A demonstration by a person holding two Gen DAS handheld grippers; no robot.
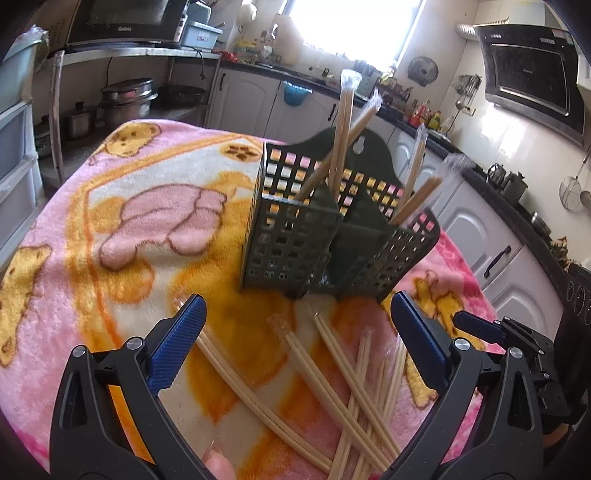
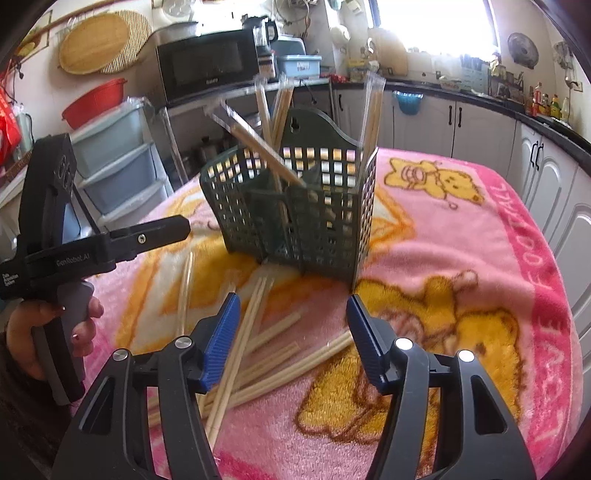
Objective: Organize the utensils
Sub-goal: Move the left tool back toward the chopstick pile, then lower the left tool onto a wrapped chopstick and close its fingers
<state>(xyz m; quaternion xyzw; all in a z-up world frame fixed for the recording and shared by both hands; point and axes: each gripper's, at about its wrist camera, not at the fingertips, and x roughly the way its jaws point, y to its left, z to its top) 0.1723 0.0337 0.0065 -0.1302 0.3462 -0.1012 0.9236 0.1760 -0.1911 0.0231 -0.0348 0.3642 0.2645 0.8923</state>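
Left gripper [image 1: 297, 317]: jaws wide, nothing between the blue pads [image 1: 177, 345], poised over the loose chopsticks, tips apart from them.
Right gripper [image 2: 293, 314]: jaws spread wide, empty, blue pads [image 2: 221, 341] either side of the pile's near end, no contact visible.
Left hand [image 2: 55, 332]: wrapped round the left gripper's handle at the left edge of the right wrist view.
Loose chopsticks [image 1: 347, 391]: pale wooden pairs, some in clear sleeves, lying crossed in a scatter on the blanket, just in front of the holder.
Holder [image 1: 325, 236]: dark green perforated plastic caddy, upright on the blanket, divided into compartments, tall back plate with a hanging hole.
Stowed chopsticks [image 1: 341, 136]: several sleeved pairs standing in the holder, leaning at different angles, at least 2 compartments in use; exact count unclear from blur.
Blanket [image 1: 110, 229]: pink and yellow fleece with cartoon bears, covers the whole table top.
Surroundings: microwave [image 2: 207, 66] on a shelf behind, white kitchen cabinets [image 2: 461, 122] along the wall, bright window [image 1: 354, 26], range hood [image 1: 532, 77] at right.
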